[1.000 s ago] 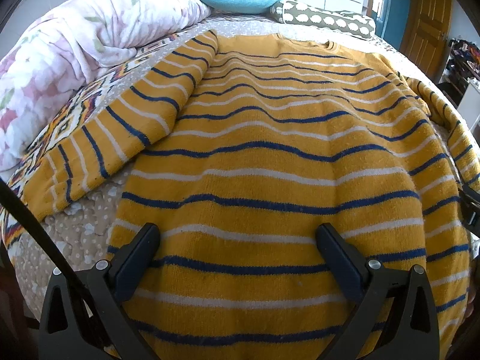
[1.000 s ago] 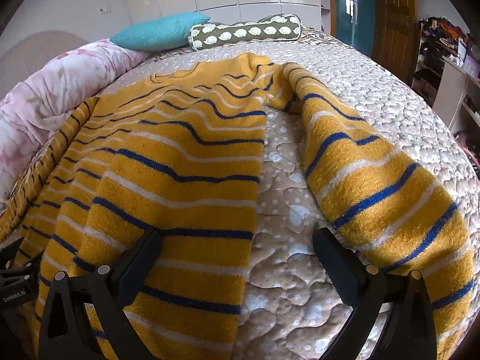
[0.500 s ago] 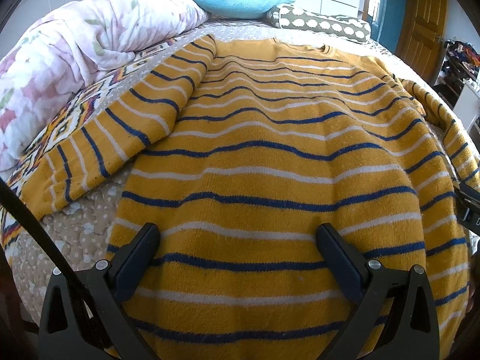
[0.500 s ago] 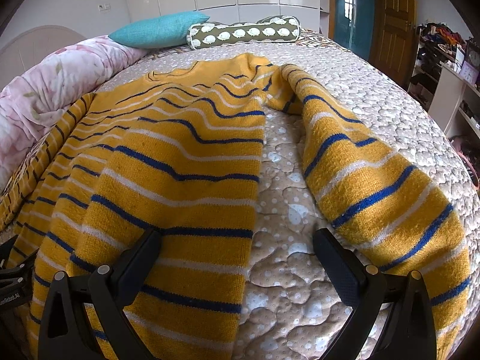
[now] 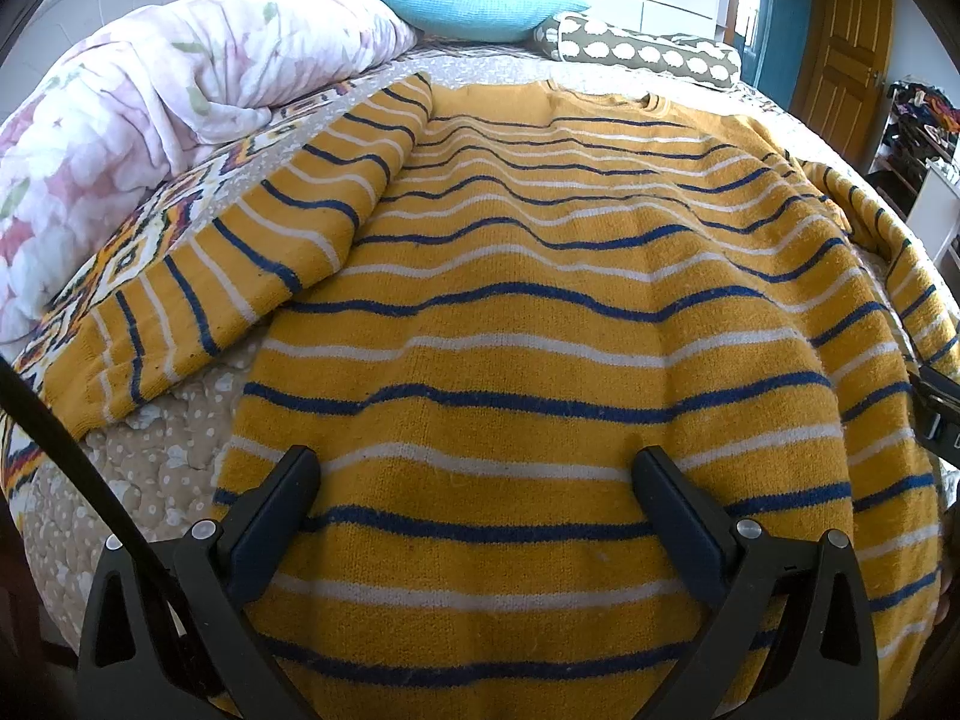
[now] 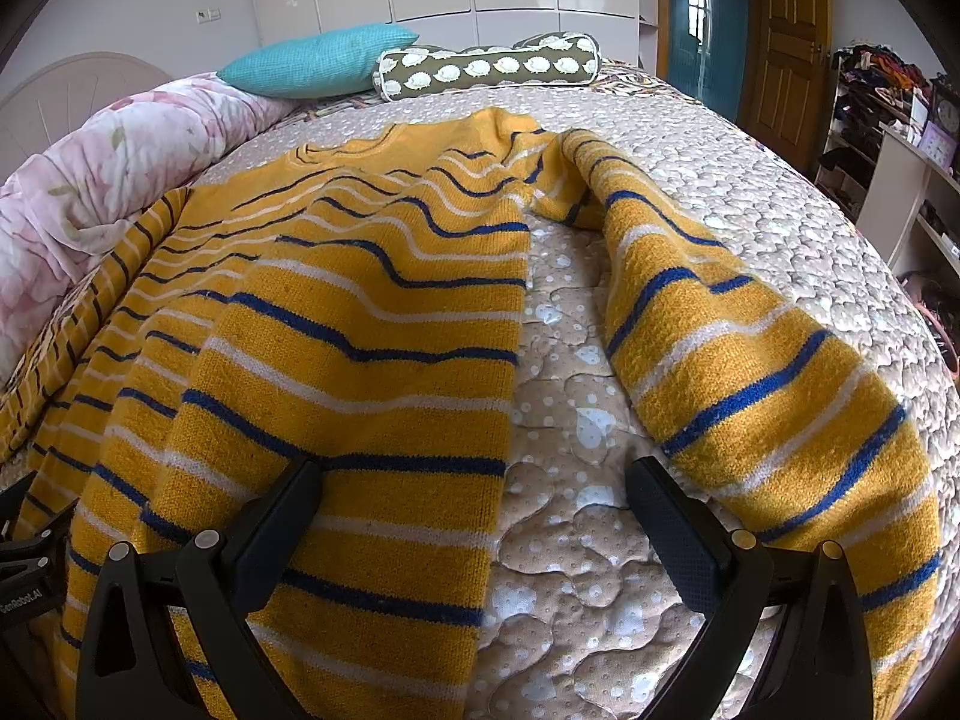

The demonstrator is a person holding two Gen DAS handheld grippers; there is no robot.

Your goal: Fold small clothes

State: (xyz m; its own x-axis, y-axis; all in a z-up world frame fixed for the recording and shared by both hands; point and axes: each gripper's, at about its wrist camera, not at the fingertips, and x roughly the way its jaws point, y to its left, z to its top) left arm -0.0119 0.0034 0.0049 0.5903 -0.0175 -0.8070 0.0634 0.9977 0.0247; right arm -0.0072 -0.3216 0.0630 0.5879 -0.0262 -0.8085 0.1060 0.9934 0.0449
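A yellow sweater with blue and white stripes (image 5: 540, 324) lies spread flat on the bed, neck away from me. Its left sleeve (image 5: 240, 264) lies out to the left; its right sleeve (image 6: 750, 360) lies beside the body in the right wrist view, where the body (image 6: 336, 336) shows too. My left gripper (image 5: 474, 474) is open and empty, just above the sweater's lower body. My right gripper (image 6: 474, 480) is open and empty, over the sweater's right edge and the bare quilt between body and sleeve.
A beige quilted bedspread (image 6: 750, 180) covers the bed. A pink floral duvet (image 5: 150, 108) is bunched at the left. A teal pillow (image 5: 474, 3) and a patterned bolster (image 5: 642, 51) lie at the far end. Shelves with clutter (image 6: 888, 120) stand at the right.
Both grippers have drawn slightly back and tilted up, so the sweater sits a little lower in both views. Both stay open. The sweater has not moved.
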